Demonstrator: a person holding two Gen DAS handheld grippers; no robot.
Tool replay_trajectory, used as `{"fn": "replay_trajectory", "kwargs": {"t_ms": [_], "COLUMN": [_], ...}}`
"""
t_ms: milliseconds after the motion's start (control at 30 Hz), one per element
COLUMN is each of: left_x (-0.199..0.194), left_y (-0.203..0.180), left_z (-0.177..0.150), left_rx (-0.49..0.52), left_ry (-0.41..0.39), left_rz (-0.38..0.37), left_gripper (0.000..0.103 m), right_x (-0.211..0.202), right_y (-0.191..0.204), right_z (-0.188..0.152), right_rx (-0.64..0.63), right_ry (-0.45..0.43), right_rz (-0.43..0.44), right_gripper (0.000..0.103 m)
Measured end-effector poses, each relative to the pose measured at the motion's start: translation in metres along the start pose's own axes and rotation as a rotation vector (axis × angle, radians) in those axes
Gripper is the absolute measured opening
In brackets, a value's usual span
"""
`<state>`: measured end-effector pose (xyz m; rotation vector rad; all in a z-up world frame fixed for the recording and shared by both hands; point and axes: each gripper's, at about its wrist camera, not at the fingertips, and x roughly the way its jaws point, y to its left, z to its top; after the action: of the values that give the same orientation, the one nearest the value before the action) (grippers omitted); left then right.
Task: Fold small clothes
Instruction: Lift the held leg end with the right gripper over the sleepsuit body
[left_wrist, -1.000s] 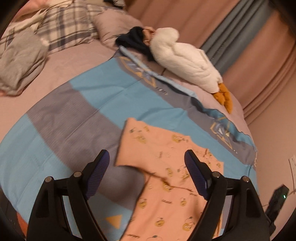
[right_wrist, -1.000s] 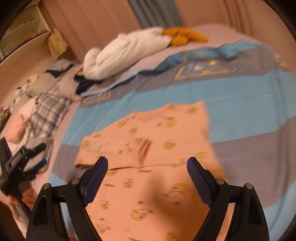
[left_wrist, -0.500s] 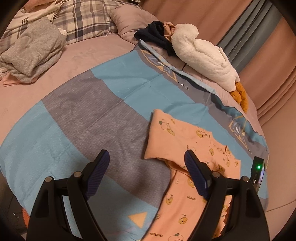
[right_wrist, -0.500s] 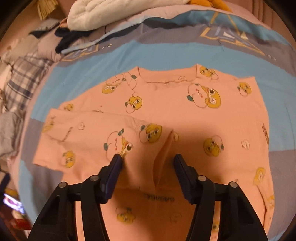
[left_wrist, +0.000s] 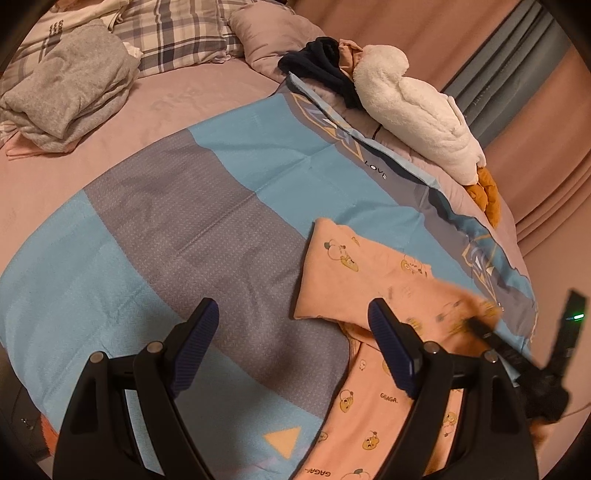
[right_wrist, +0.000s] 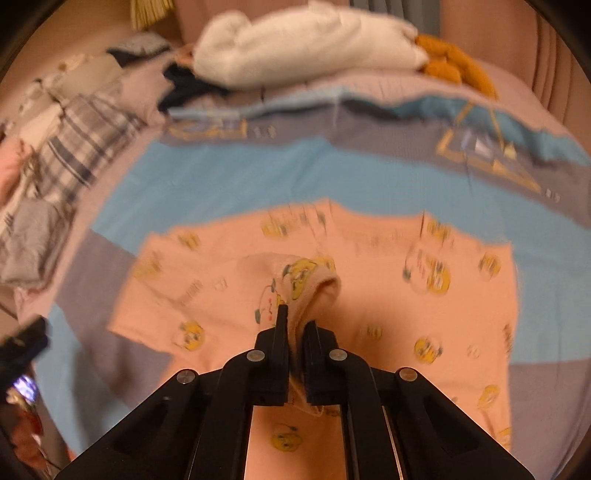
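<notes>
Right wrist view shows your right gripper (right_wrist: 294, 325) with its jaws just closed, pinching a raised fold of the peach duck-print top (right_wrist: 388, 295). The pinched cloth stands up in a small hump right at the fingertips, near the garment's middle. The top lies flat on the blue and grey bedspread (right_wrist: 229, 173), with its neckline toward 12 o'clock. A white plush duck (right_wrist: 306, 44) rests at 12 o'clock along the far edge of the bed, and a plaid pillow (right_wrist: 81, 147) sits at 10 o'clock.

Your left gripper (left_wrist: 291, 339) hangs wide apart over the bedspread with nothing between its fingers; the top's folded sleeve lies just beside its right finger at 3 o'clock. Folded grey clothes (left_wrist: 70, 81) lie at 10 o'clock.
</notes>
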<state>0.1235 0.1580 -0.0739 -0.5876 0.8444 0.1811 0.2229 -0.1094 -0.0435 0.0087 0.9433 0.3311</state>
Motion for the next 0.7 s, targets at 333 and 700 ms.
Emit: {"fn": "replay_trajectory", "kwargs": {"t_ms": [333, 700], "left_x": [0.001, 0.007], "left_y": [-0.002, -0.022], "left_z": [0.008, 0.015], "left_rx": [-0.002, 0.042], "left_ry": [0.007, 0.011], "left_rz": [-0.011, -0.035], "left_gripper": [0.083, 0.083], "right_x": [-0.075, -0.108], "right_y": [0.025, 0.001], "right_z": [0.047, 0.061], "right_rx": [-0.065, -0.046], "right_ry": [-0.207, -0.297], "right_rz": [0.091, -0.007], "right_gripper": [0.006, 0.006]}}
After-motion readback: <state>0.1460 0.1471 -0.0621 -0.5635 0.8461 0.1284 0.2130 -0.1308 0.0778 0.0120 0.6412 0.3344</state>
